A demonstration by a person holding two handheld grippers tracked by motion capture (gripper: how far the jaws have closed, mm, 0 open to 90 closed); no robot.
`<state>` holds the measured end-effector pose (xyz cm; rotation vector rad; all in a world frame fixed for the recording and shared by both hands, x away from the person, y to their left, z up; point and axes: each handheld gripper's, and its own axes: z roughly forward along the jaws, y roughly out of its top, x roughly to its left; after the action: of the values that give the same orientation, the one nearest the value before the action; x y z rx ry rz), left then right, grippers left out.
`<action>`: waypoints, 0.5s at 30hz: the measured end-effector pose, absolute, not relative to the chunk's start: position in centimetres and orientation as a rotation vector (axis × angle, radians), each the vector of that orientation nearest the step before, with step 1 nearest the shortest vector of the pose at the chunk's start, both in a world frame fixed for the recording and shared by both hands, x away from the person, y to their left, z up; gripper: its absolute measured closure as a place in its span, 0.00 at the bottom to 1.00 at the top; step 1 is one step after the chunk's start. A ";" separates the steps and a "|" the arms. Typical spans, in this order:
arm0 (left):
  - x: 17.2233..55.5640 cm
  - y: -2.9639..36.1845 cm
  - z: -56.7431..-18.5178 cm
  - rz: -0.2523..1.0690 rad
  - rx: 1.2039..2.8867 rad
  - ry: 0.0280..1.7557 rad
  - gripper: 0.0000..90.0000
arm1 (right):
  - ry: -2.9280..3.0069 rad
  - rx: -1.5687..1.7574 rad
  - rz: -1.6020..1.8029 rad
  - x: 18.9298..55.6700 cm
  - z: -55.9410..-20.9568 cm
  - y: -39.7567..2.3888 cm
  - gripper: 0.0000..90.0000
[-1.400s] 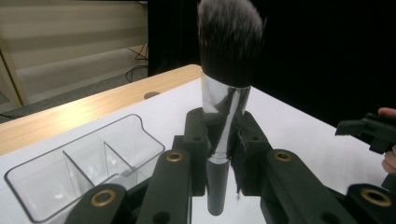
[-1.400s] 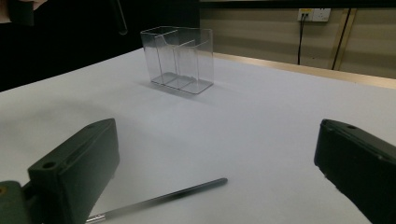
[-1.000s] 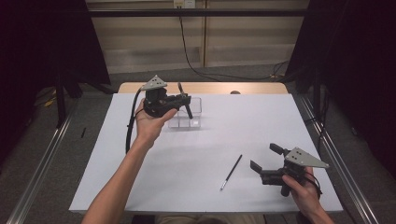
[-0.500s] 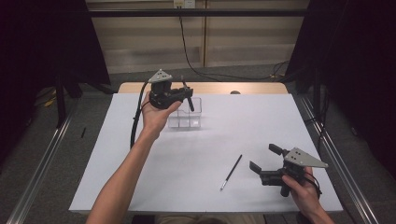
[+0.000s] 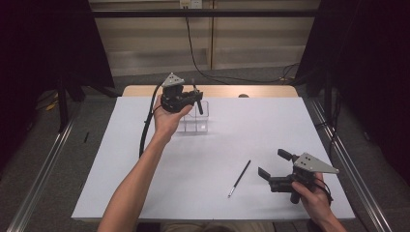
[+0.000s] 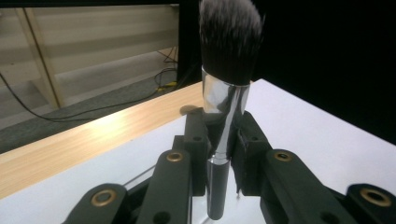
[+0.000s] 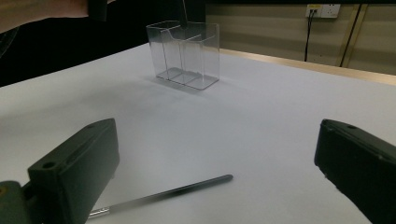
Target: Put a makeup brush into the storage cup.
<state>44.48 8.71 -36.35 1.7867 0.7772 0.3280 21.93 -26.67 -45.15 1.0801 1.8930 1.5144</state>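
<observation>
You have two grippers: the left gripper [image 5: 191, 99] at upper centre of the high view and the right gripper [image 5: 275, 166] at lower right. One makeup brush [image 6: 227, 70] with dark bristles stands between the left gripper's jaws. One thin black pencil [image 5: 240, 178] lies at lower centre. One clear plastic box [image 5: 196, 123] sits at upper centre, on one white table [image 5: 251, 125].

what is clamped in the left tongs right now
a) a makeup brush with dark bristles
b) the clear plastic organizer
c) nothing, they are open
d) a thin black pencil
a: the left gripper view shows the left tongs shut on the silver-and-black handle of a makeup brush, its dark bristles pointing up.
</observation>
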 end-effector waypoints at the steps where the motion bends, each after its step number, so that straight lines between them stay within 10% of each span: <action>1: 44.6 8.7 -36.5 0.324 1.780 0.781 0.87 | 1.893 1.080 1.514 21.9 -45.2 -26.7 0.00; 15: 45.4 8.2 -38.3 0.350 1.837 0.801 0.87 | 1.900 1.075 1.510 22.0 -45.3 -26.6 0.00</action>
<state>45.43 8.16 -38.32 1.8370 0.8013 0.3503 22.01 -26.63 -45.26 1.0752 1.8999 1.5104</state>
